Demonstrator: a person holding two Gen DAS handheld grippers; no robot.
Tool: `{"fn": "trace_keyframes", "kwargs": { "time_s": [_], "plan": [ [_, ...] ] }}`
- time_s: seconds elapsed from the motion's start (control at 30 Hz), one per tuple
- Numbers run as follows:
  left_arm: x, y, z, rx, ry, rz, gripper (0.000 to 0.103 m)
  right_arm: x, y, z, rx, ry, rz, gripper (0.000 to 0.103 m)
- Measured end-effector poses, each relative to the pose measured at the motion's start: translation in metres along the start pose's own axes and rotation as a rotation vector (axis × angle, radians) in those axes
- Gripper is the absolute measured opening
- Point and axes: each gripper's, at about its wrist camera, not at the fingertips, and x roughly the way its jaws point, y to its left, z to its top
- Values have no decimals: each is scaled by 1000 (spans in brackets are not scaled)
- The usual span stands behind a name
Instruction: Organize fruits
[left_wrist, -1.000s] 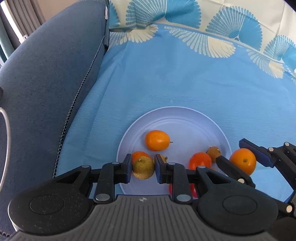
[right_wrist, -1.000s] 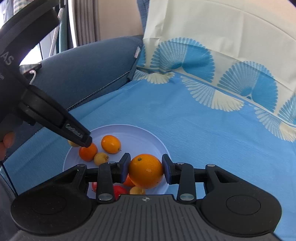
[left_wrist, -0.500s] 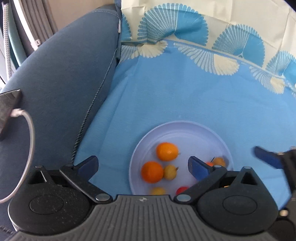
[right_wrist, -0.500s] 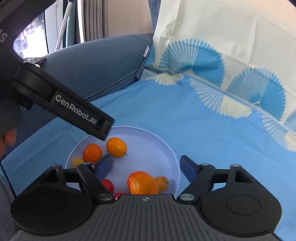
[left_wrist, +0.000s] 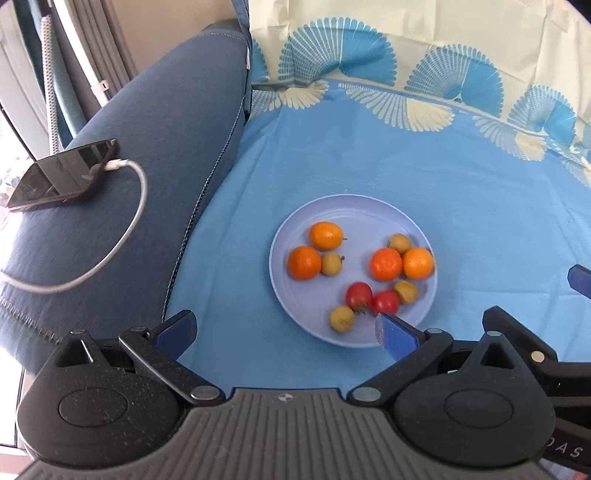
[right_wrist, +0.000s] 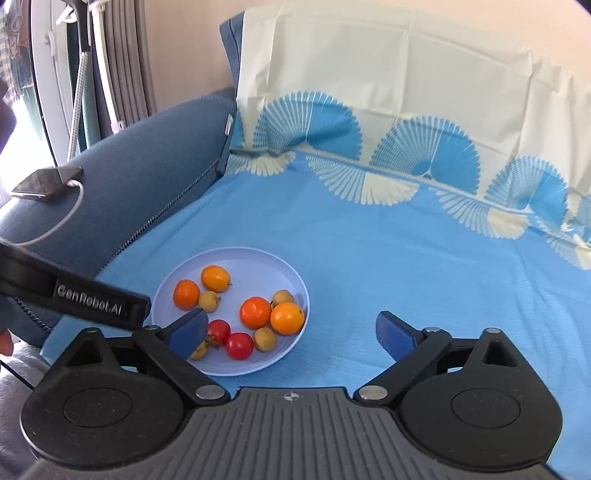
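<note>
We hold both grippers, left (left_wrist: 284, 328) spread empty, right (right_wrist: 291, 328) opening empty, above the plate (left_wrist: 295, 225); its rim-side orange (left_wrist: 418, 263) may roll off.

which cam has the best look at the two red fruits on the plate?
Left wrist. Both red fruits lie unobstructed on the plate, seen from above, slightly blurred. The right wrist view also shows both, lower-angled, with its tool's left finger just beside the left one.

Bare blue cloth (right_wrist: 369, 258) right of plate (right_wrist: 258, 266) — armrest (right_wrist: 147, 177) crowding left
</note>
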Motion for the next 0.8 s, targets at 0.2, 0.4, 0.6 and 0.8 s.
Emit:
{"fn": "trace_keyframes", "kwargs": {
  "time_s": [0.2, 0.4, 0.6, 0.8],
  "plan": [
    [-30, -1, -18, -4, -24, -2, 103, -34, 8, -5, -19, -34, -16, 100],
    [-48, -3, -27, 8, -55, 4, 103, -60, 13, -11, -36, -62, -50, 100],
    [-56, -5, -34, 7, -67, 15, 103, -76, 15, -18, -49, -94, -72, 100],
    [-59, -6, -38, 5, -67, 12, 103, -82, 17, -23, -55, -99, -77, 100]
  ]
}}
